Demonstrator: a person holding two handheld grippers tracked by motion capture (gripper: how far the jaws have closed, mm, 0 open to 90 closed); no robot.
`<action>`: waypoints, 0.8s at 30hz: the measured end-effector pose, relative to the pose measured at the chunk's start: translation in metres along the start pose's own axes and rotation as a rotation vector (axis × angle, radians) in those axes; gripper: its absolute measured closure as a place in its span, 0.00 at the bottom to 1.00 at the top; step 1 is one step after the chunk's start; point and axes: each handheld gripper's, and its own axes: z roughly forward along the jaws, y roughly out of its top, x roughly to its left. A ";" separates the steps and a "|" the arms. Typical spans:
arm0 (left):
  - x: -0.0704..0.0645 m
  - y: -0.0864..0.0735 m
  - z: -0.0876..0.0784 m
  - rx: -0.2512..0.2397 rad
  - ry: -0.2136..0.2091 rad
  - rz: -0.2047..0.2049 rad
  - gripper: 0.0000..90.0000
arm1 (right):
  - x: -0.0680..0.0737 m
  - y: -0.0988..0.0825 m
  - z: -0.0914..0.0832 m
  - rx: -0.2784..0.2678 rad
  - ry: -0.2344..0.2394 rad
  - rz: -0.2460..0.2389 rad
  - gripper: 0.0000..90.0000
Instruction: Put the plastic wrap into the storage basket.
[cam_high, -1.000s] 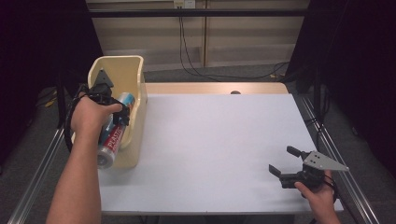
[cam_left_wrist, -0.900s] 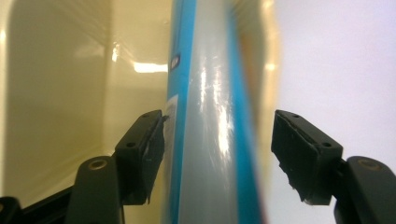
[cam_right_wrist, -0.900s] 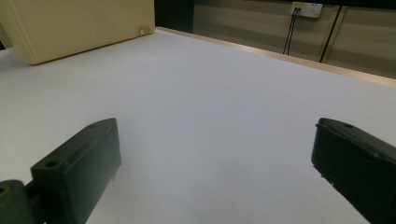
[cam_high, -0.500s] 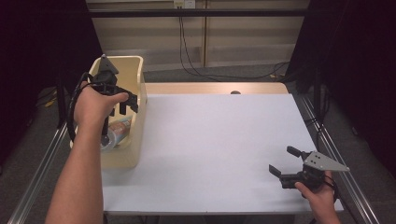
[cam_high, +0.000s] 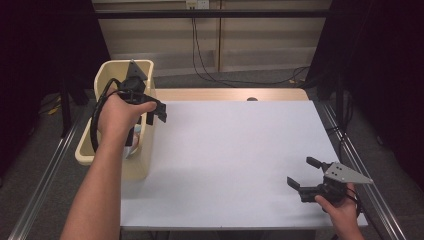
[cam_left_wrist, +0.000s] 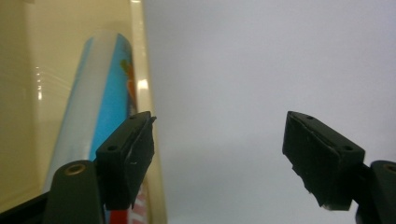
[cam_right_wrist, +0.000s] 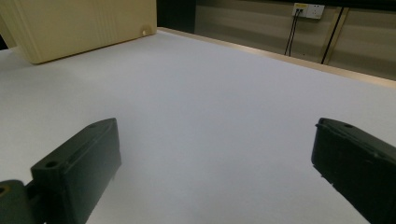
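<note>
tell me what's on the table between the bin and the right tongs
Nothing: in the high view bare white table runs from the bin to the right tongs.

- Right gripper (cam_right_wrist: 212, 158) low over the white table top (cam_right_wrist: 210, 93), jaws spread wide with nothing between them.
- One dark jaw rising at the lower left, the other at the lower right, each with small screw holes in its face.
- Cream bin (cam_right_wrist: 79, 25) at the far upper left, standing on the table top, its outer wall faintly ribbed and one rounded corner turned this way.
- Bin well apart from the jaws, bare white surface between.
- Wooden edge strip (cam_right_wrist: 299, 60) along the far side of the table top.
- Beyond, a pale wall with a socket plate (cam_right_wrist: 308, 9) and two dark cables (cam_right_wrist: 293, 32) hanging from it.
</note>
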 end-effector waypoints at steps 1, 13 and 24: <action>-0.003 0.000 0.001 0.001 -0.002 0.007 0.28 | 0.000 0.000 0.000 0.001 -0.001 0.001 0.01; -0.044 -0.009 0.032 0.037 -0.070 0.080 0.25 | 0.001 0.001 -0.002 -0.004 -0.003 0.003 0.01; -0.053 -0.028 0.081 0.098 -0.079 0.127 0.23 | 0.000 0.000 -0.002 -0.001 -0.004 -0.003 0.01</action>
